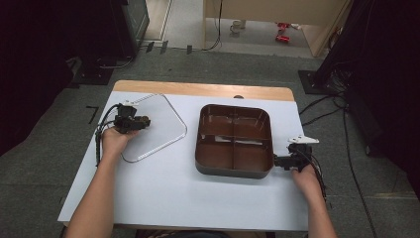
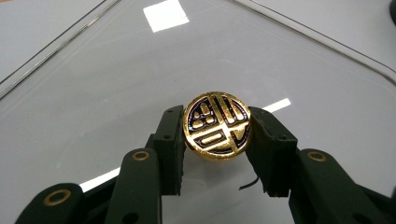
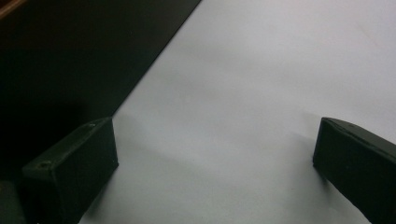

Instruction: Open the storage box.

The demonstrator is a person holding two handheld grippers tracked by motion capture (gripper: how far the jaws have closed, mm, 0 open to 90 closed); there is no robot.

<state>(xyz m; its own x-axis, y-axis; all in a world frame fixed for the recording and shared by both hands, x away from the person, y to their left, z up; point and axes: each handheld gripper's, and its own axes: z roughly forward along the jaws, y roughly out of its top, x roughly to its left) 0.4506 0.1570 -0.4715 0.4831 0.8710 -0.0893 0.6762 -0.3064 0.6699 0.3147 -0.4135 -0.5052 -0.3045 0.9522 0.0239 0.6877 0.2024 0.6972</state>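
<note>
Left gripper view is showing your left gripper (image 2: 217, 135) pinching the round gold knob (image 2: 217, 125) of the clear lid (image 2: 116, 79) at mid-frame, one jaw pressing each side of it. High view is showing that lid (image 1: 161, 126) lying flat on the worktop (image 1: 198, 193), left of centre. Your right gripper (image 3: 215, 163) is holding its jaws spread, gripping nothing, just beside the brown tray (image 1: 235, 141) at centre right.
</note>
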